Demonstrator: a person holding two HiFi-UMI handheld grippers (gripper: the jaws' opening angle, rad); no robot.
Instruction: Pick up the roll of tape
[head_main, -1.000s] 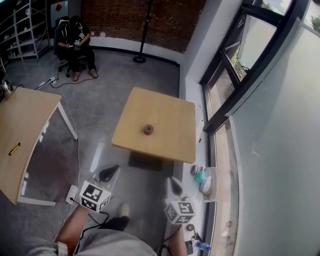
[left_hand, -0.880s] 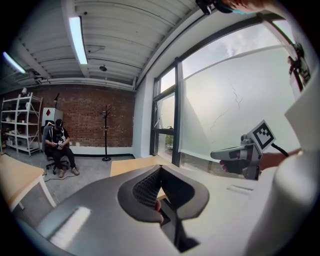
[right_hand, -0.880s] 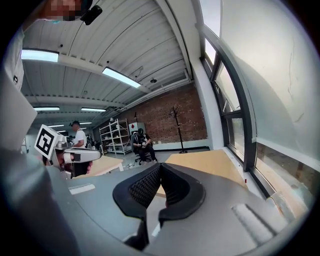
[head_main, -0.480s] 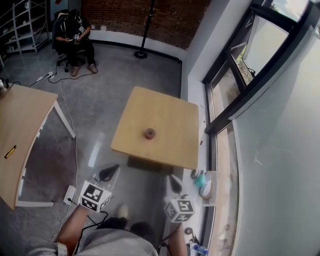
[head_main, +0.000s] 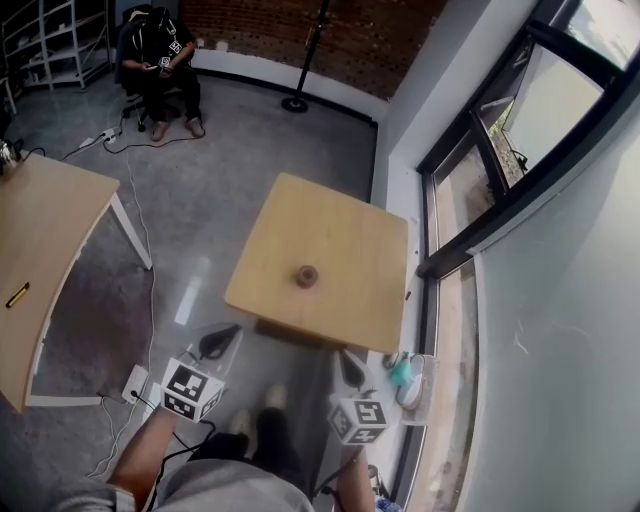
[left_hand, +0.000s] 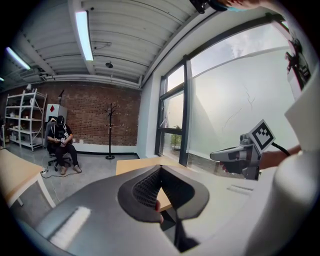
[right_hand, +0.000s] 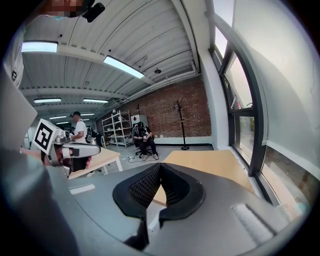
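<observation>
Facing the roll of tape (head_main: 307, 276) on the table (head_main: 350, 225), left hand-held gripper (head_main: 221, 342) and right hand-held gripper (head_main: 350, 367) both closed, empty.

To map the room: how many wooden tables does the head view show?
2. A small square table ahead, bearing the roll of tape; a larger table at left, partly cropped. Others may be hidden.

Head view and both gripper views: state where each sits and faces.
Head view: on the head, steeply down at table and roll of tape; forearms, left tongs, right tongs show.
Left gripper view: on left tongs, forward over the table to the brick wall; own shut tips.
Right gripper view: on right tongs, same heading; own shut tips.
Shared: seated person, table, the other tongs.
</observation>
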